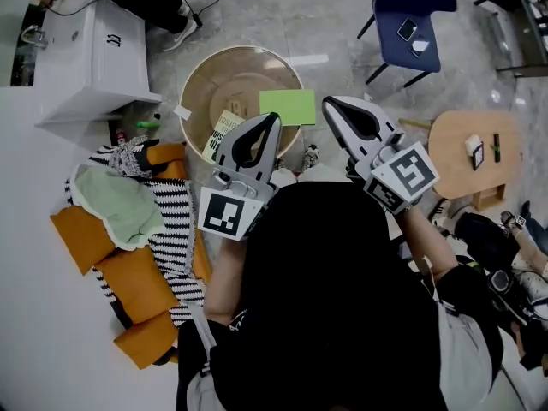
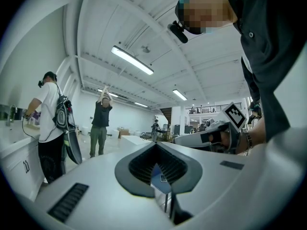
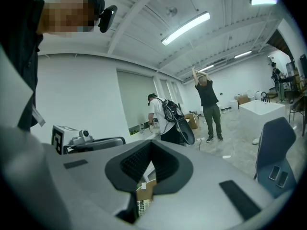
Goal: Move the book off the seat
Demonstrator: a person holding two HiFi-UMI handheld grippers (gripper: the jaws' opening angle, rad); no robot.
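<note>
Book [image 1: 223, 135]: pale cover with black print, lying on the round wooden seat [image 1: 195, 82], toward its near-left part. The left gripper covers its near end in the head view. The strip that shows runs on a slant, from near-left to far-right. The full outline is hidden, so I cannot tell the long axis for certain.

A green flat rectangle [image 1: 288, 107] rests at the seat's far-right rim, its long side across the picture. It lies apart from the book.

Left gripper [image 1: 274, 118]: jaws closed tip to tip, nothing gripped. It is held up level above the seat and does not touch the book.

Right gripper [image 1: 328, 103]: jaws likewise clenched together and empty. It sits just beside the left one and points the same way. In the right gripper view, a sliver of the printed cover and tan wood shows well below the jaws.

Surroundings:
- Striped cloth [image 1: 175, 221] with orange cushions [image 1: 128, 281] and a pale green cloth [image 1: 120, 208], on the floor left of the seat.
- White cabinet [image 1: 86, 50], far left.
- Blue chair [image 1: 411, 15], far right, with a phone on its seat.
- Small wooden table [image 1: 454, 152], right.
- Both gripper views show two other people standing across the room.
</note>
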